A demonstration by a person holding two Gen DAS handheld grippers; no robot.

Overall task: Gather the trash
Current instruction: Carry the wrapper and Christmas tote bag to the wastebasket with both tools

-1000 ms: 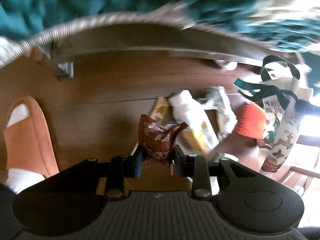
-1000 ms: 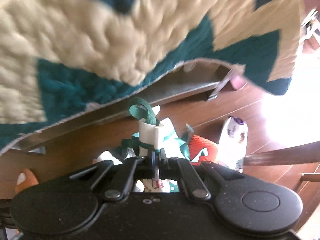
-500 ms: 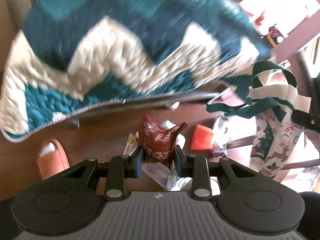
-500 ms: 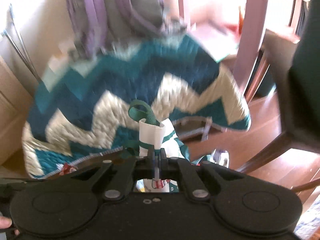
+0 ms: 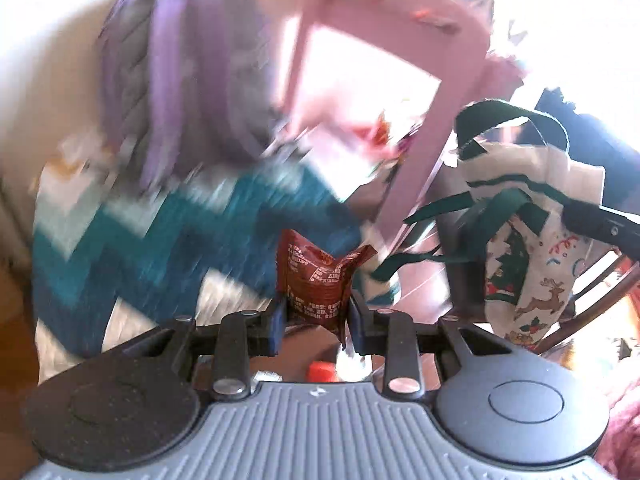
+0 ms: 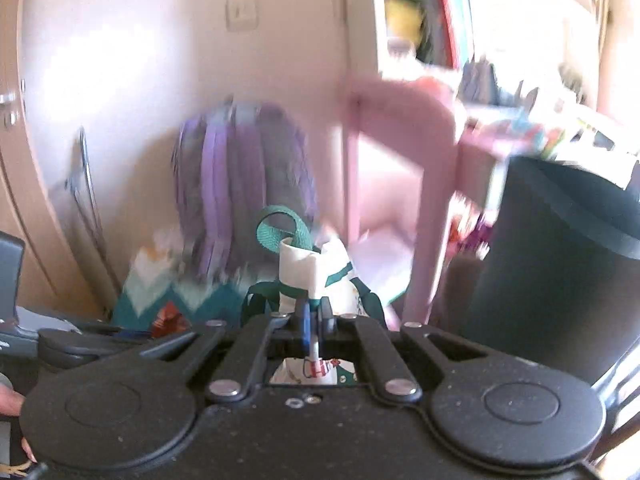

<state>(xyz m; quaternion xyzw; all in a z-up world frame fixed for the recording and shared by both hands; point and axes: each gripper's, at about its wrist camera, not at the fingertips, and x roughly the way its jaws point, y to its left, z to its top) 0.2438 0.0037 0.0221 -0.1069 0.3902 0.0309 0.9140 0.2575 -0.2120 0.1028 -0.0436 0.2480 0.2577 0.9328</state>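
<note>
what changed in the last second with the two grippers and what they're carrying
Both grippers rose from the wooden floor: the views swept up from the floor litter past the teal zigzag quilt to the purple backpack and pink chair frame. Nothing was grabbed or released. The left gripper still clamps the crumpled dark red snack wrapper; the right gripper still pinches the white Christmas-print tote bag with green straps.

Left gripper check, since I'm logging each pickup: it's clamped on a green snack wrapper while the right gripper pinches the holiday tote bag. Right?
Not quite: the snack wrapper in the left gripper is dark red, as the left wrist view shows. The right gripper does pinch the holiday tote bag.
</note>
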